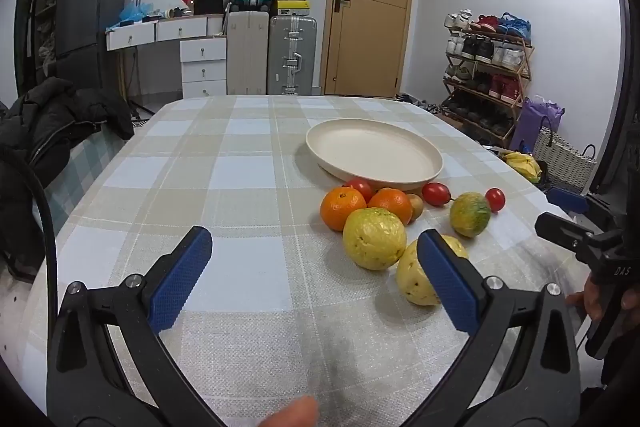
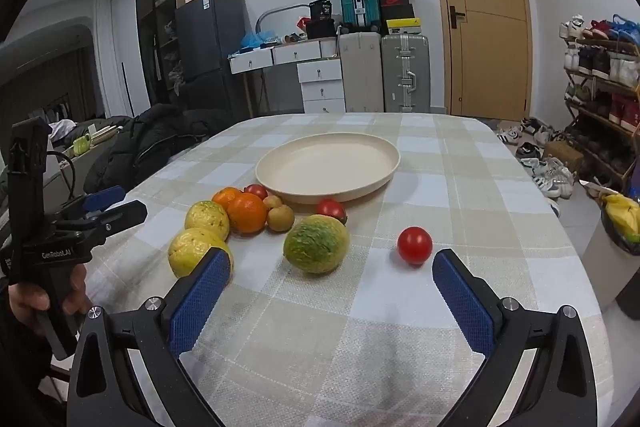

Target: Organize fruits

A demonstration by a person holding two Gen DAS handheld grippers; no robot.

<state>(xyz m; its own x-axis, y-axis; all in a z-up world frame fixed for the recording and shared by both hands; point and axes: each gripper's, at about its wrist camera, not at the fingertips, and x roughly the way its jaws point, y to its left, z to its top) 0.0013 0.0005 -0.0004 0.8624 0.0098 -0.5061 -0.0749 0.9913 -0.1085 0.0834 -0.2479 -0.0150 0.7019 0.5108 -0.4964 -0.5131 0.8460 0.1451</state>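
Note:
A cream plate (image 1: pixel 424 163) (image 2: pixel 384 155) sits empty on the checked tablecloth. In front of it lie two oranges (image 1: pixel 342 207) (image 2: pixel 248 213), two yellow guavas (image 1: pixel 374 239) (image 2: pixel 206 215), a green-yellow fruit (image 1: pixel 470 213) (image 2: pixel 316 243), small kiwis (image 2: pixel 280 219) and red tomatoes (image 1: pixel 495 199) (image 2: pixel 415 245). My left gripper (image 1: pixel 314 247) is open and empty, its right finger in front of the nearest guava (image 1: pixel 412 279). My right gripper (image 2: pixel 332 269) is open and empty, just short of the green-yellow fruit.
The table edge curves at the right, with bananas in a bin (image 2: pixel 622 217) beside it. A black jacket (image 1: pixel 60 123) lies over a chair at the left. Suitcases (image 1: pixel 292 55), drawers and a shoe rack (image 1: pixel 488 67) stand beyond.

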